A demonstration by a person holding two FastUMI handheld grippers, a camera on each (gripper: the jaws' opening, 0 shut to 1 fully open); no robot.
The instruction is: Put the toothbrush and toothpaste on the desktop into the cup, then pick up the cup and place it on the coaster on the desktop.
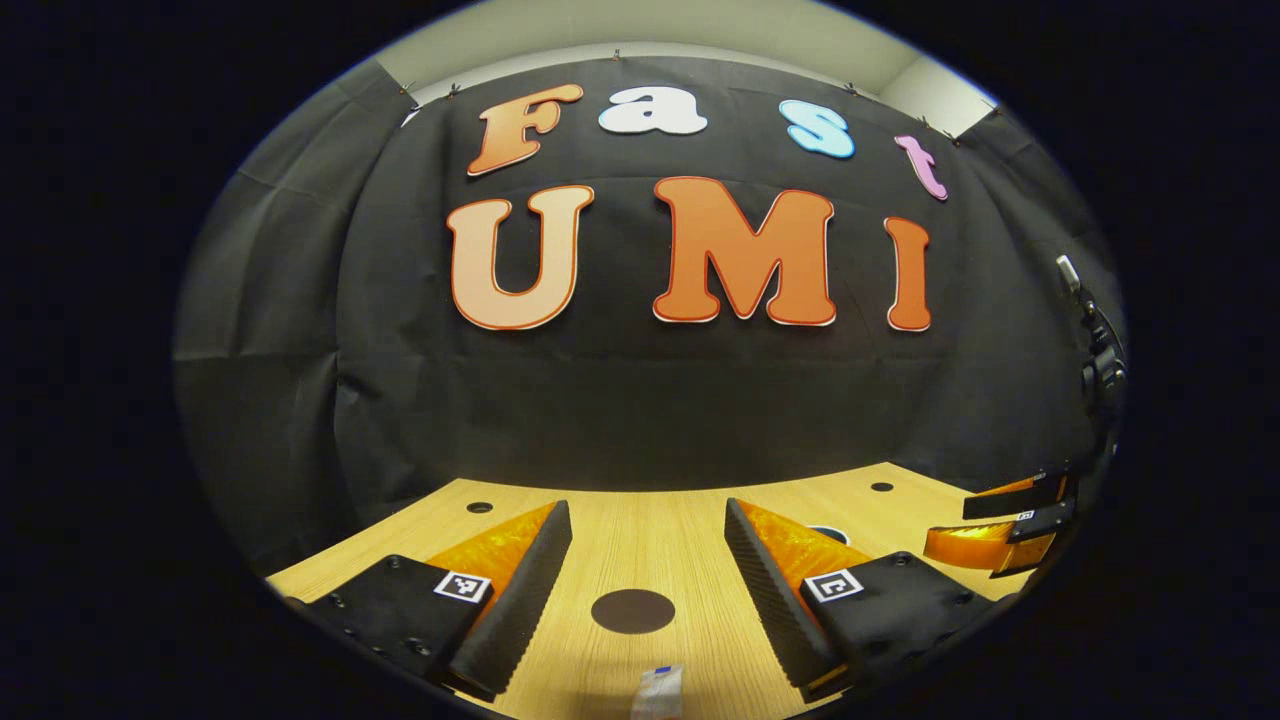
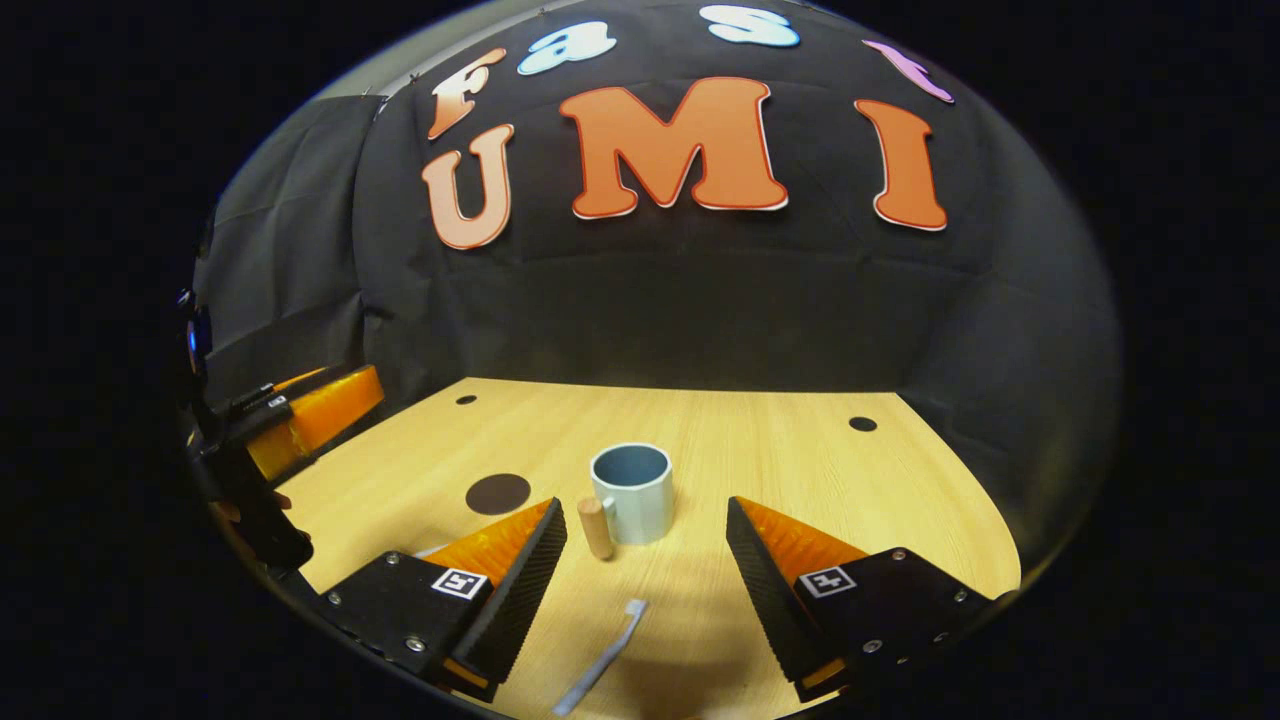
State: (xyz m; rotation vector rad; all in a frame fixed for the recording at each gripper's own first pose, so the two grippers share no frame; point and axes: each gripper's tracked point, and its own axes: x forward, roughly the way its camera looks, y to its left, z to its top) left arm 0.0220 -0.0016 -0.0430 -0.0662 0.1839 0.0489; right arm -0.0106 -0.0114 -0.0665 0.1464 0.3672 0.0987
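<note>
In the right gripper view a pale blue cup with a wooden handle stands upright on the wooden desktop, just beyond my open right gripper. A light grey toothbrush lies flat on the desk between its fingers, nearer the camera. The dark round coaster lies left of the cup. In the left gripper view the coaster sits between the fingers of my open left gripper, and the white end of the toothpaste tube pokes in at the bottom edge.
The right gripper shows far right in the left gripper view; the left gripper, with a hand, shows far left in the right gripper view. Small dark holes mark the desk's back corners. The black cloth wall closes the far side.
</note>
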